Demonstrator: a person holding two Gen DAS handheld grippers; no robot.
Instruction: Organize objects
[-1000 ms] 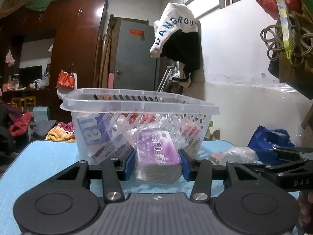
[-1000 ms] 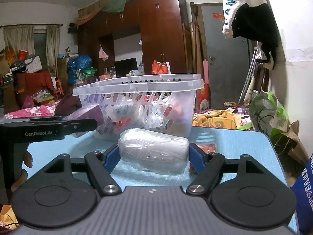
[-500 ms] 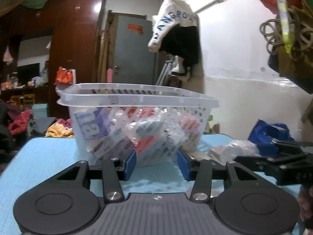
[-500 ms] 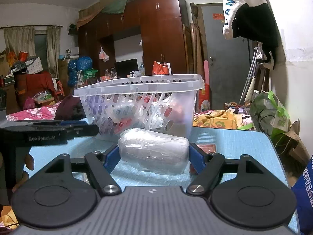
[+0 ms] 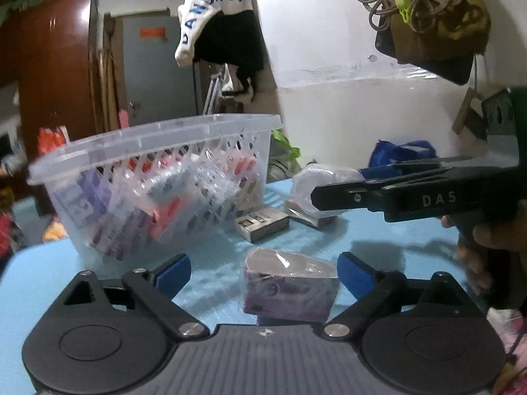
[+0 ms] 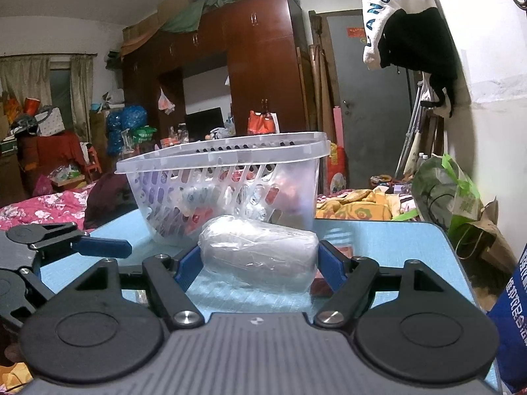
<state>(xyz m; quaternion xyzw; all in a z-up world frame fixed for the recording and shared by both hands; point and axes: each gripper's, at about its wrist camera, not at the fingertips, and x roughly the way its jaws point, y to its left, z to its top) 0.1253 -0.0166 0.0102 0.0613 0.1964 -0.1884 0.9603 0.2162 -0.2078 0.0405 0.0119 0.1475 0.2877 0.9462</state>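
Since the earlier frames the purple pack held at the basket has gone from the jaws; the left gripper has been swung toward another purple pack lying on the blue table, w/ jaws just opened wide. That pack sits between the pads, nearer the right one, not pressed, so prob. being lined up for the next pick. The right gripper is clenched on a clear-wrapped roll, kept low near the basket, likely awaiting its turn. A small box is left beside the basket, unsorted.
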